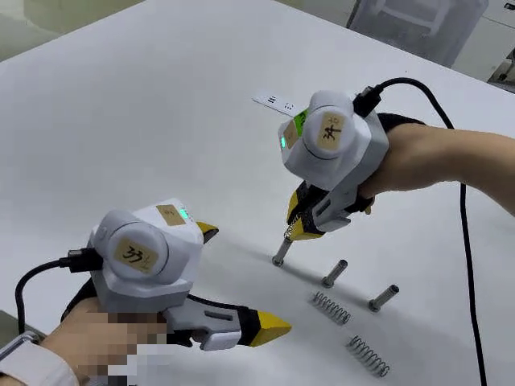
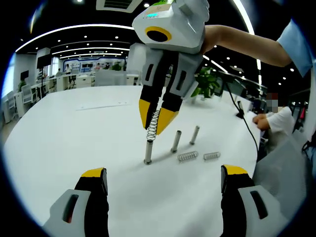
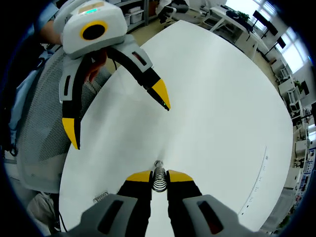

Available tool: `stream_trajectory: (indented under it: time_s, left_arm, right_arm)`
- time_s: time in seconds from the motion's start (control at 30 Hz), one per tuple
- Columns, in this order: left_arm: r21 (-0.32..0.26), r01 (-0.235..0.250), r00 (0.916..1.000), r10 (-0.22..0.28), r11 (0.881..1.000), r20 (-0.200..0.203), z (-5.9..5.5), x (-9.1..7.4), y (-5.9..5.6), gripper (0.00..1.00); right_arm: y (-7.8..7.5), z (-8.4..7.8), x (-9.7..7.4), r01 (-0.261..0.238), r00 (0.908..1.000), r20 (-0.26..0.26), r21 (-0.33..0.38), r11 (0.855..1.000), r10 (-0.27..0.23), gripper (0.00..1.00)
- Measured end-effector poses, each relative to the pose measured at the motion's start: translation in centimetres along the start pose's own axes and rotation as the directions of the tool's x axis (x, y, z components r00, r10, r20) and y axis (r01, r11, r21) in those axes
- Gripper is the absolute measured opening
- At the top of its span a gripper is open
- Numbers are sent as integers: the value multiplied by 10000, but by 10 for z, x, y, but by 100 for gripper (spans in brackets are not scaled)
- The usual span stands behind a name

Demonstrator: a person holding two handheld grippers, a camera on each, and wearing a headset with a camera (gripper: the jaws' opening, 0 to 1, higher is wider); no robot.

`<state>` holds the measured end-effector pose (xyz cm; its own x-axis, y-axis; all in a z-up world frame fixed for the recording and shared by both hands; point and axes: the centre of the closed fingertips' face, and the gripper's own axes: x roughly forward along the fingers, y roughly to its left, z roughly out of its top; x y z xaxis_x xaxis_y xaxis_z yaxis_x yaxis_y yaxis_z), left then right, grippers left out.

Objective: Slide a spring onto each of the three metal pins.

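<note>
**Spring 1 of 3: held at tip of first pin**

The right hand-held gripper [image 1: 299, 229] is clenched on a spring [image 2: 154, 126], whose lower end is at the top of the first pin [image 2: 148, 152]; whether it is threaded yet cannot be told. The left hand-held gripper [image 1: 241, 279] is released and empty. The second pin [image 1: 334, 273] and third pin [image 1: 384, 297] stand bare, with two loose springs [image 1: 331, 308] lying on the bench [image 1: 161, 121] beside them.

The spring is judged light and soft sideways, so likely to buckle. It is best gripped lightly across the upper coils and kept in line with the pin.
</note>
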<state>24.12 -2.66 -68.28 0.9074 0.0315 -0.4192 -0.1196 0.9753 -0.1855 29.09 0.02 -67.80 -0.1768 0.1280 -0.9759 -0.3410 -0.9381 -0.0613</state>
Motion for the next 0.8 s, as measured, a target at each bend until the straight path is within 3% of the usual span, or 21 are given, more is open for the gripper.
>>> stream_trajectory:
  time_s: [0.8]
  left_arm:
    - [-50,86,10000,-86,10000,-48,0,2,-1,97]
  right_arm:
    - [-2,-5,7,-138,9996,-241,-109,9998,135,12]
